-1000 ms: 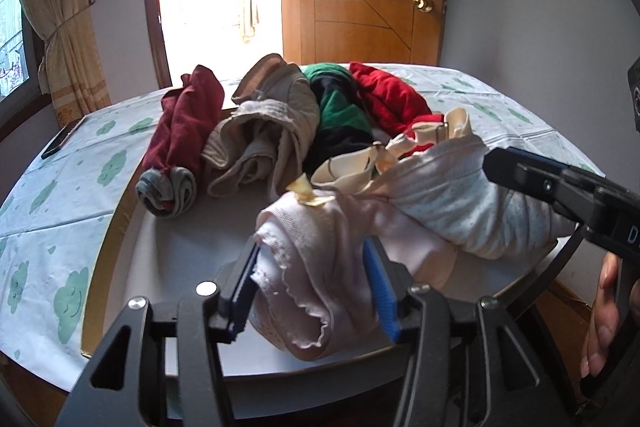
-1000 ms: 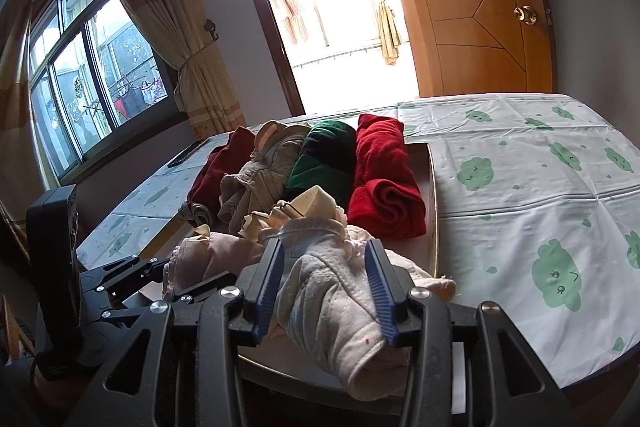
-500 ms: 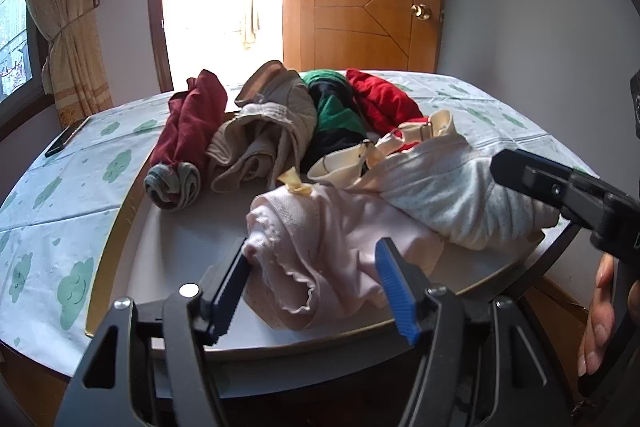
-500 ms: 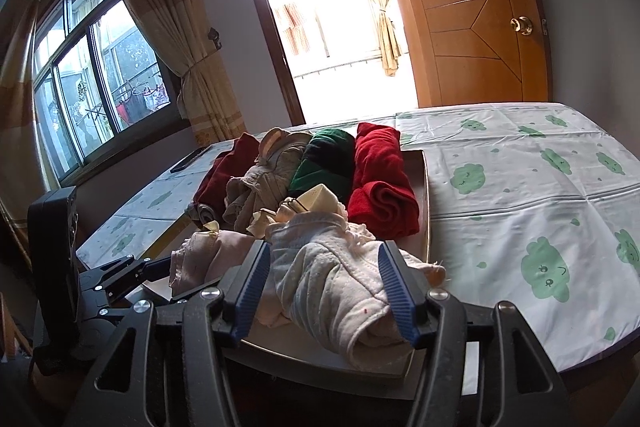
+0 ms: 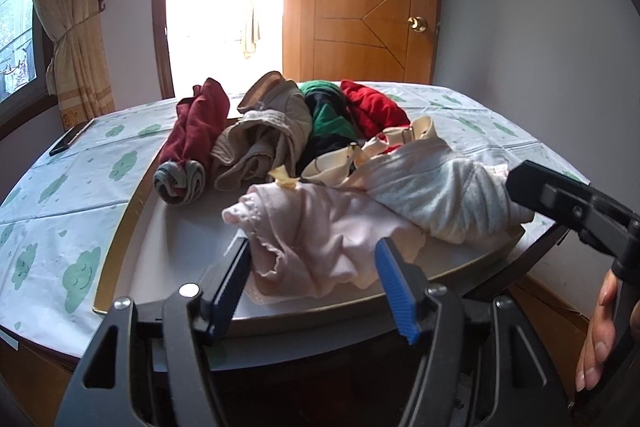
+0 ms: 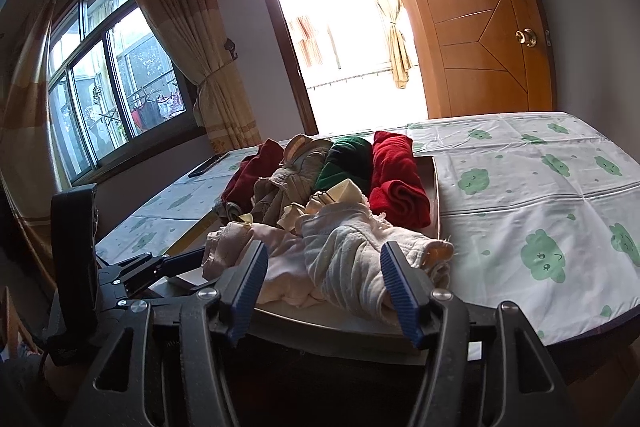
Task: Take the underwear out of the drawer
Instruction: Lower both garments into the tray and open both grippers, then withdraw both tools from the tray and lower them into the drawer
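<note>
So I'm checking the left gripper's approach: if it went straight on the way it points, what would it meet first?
The pale pink underwear lying at the near edge of the tray. The left gripper is open, its fingers on either side of it, seemingly not yet touching.

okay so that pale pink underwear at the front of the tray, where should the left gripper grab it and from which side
Grip the bunched near end of the pale pink underwear, coming straight in from the tray's front edge. That end overhangs the rim, thick and rolled, and already sits between the left gripper's open fingers.
</note>
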`<state>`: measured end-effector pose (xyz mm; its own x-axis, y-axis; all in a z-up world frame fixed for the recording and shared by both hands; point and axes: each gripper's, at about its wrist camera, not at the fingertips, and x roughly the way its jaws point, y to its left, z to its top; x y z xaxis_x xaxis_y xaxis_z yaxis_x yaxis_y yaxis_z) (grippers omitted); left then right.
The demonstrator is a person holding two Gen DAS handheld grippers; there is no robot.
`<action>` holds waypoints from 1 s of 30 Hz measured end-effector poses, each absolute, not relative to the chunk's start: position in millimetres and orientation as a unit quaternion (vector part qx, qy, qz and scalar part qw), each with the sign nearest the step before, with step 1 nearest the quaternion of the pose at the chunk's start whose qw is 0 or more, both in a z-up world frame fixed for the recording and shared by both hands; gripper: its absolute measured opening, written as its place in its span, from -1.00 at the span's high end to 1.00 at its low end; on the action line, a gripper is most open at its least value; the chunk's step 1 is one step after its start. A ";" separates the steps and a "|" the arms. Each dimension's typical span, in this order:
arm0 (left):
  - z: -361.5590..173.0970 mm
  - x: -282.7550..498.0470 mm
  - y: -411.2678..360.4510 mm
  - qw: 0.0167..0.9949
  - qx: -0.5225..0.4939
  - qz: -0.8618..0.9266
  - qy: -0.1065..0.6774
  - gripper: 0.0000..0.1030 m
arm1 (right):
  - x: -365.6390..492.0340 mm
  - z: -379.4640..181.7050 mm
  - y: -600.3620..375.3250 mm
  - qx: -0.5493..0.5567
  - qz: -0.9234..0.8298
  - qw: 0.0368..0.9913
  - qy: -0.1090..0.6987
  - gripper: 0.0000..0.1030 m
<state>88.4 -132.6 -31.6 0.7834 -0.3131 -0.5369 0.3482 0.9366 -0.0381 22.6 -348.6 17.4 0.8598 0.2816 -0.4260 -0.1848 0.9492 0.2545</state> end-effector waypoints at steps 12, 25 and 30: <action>-31.8 69.7 -128.5 0.946 0.028 -0.182 0.266 -0.24 | -7.2 17.3 -328.6 0.078 0.151 0.961 0.217 -0.23; -42.8 45.7 -125.7 0.948 0.035 -0.183 0.259 -0.38 | -41.2 -2.9 -319.6 0.042 0.151 0.964 0.215 -0.26; -55.4 39.6 -123.2 0.944 0.032 -0.184 0.271 -0.38 | -46.5 -18.1 -324.0 0.044 0.142 0.962 0.228 -0.27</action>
<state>39.6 -123.2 -55.4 0.7858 -0.3303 -0.5229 0.3649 0.9302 -0.0392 -46.5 -324.0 -18.1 0.8560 0.2932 -0.4259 -0.2535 0.9559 0.1485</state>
